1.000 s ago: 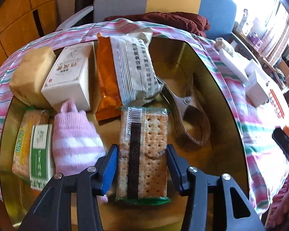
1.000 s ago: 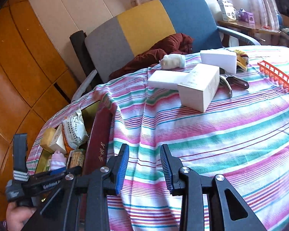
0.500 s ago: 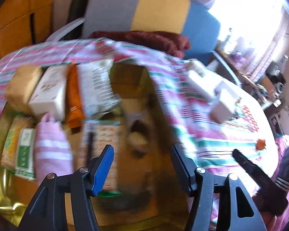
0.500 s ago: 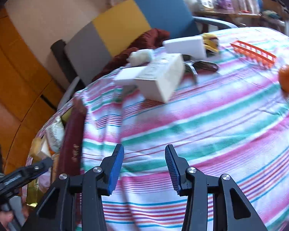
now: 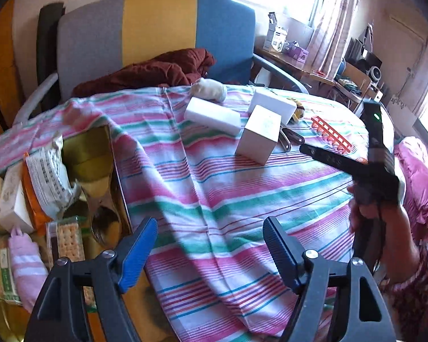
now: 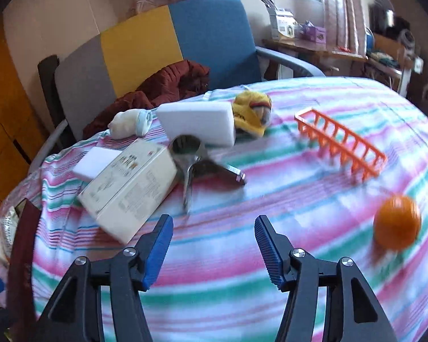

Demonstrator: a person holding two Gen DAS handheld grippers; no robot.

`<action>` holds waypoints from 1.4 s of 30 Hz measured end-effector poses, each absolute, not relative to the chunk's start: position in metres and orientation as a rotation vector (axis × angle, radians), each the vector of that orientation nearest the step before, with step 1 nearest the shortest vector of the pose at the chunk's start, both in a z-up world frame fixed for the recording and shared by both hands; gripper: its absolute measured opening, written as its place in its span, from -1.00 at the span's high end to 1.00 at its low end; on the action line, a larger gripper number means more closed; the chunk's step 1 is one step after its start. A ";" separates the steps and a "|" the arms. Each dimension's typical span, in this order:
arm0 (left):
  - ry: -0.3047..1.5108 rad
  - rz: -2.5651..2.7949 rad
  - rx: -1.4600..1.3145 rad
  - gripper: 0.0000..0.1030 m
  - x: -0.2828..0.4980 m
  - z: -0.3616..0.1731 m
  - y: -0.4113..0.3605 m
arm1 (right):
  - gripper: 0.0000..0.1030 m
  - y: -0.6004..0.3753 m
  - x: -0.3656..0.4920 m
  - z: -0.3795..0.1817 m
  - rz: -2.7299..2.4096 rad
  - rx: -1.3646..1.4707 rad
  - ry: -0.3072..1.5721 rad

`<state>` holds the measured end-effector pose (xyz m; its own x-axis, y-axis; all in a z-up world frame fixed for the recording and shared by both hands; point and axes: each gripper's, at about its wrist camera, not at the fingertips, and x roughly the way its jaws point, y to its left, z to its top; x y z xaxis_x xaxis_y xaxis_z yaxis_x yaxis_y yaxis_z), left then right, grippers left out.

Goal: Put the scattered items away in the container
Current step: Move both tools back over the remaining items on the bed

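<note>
A striped cloth (image 5: 214, 188) in pink, green and white covers the table, and behind its far edge stands an armchair (image 5: 157, 28) in grey, yellow and blue with a dark red garment (image 5: 154, 69) heaped on the seat. At the table's left edge sits the gold tin (image 5: 85, 154), the container, already holding a printed snack bag (image 5: 47, 176), a white carton (image 5: 10, 202), a pack of crackers (image 5: 67, 238) and a pink striped sock (image 5: 25, 259).

The loose things lie toward the far side of the table. A white box (image 6: 131, 188) lies tilted nearest the tin, with a flat white block (image 6: 95, 161) just behind it. A larger white block (image 6: 198, 122) lies behind that, with a rolled white sock (image 6: 129, 124) at the far edge and a yellow cloth toy (image 6: 251, 114) touching the block's right end. A metal clip (image 6: 191, 159) lies just beside the box. Farther right is an orange plastic rack (image 6: 339, 145), and nearer the right edge an orange (image 6: 396, 222), blurred.

The left gripper (image 5: 211, 248) hangs over the cloth just right of the tin, its jaws opening with nothing between them. The right gripper (image 6: 214, 245) is over bare cloth in front of the clip, its jaws also opening and empty. In the left view a hand (image 5: 382, 228) grasps the right gripper's handle.
</note>
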<state>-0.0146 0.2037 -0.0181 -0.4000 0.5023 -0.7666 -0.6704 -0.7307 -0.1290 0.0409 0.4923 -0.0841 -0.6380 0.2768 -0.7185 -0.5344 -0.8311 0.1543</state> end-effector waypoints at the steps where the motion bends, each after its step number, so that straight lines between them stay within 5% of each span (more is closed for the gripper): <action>1: 0.263 2.143 -1.084 -0.50 -0.013 -0.019 0.205 | -0.21 0.496 0.036 -0.084 2.448 -0.992 0.472; 20: 0.258 2.132 -1.094 -0.50 -0.012 -0.020 0.213 | -0.39 0.517 -0.029 -0.083 2.549 -1.109 0.391; 23: 0.273 2.133 -1.094 -0.50 -0.011 -0.021 0.215 | -0.25 0.515 -0.043 -0.092 2.524 -1.174 0.344; 29: 0.264 2.121 -1.141 -0.50 -0.020 -0.025 0.224 | -0.08 0.527 -0.050 -0.104 2.487 -1.182 0.585; 32: 0.257 2.111 -1.142 -0.50 -0.025 -0.024 0.234 | 0.22 0.527 -0.042 -0.104 2.510 -1.168 0.595; 42: 0.288 2.068 -1.180 -0.50 -0.033 -0.041 0.268 | 0.23 0.517 -0.013 -0.104 2.521 -1.103 0.524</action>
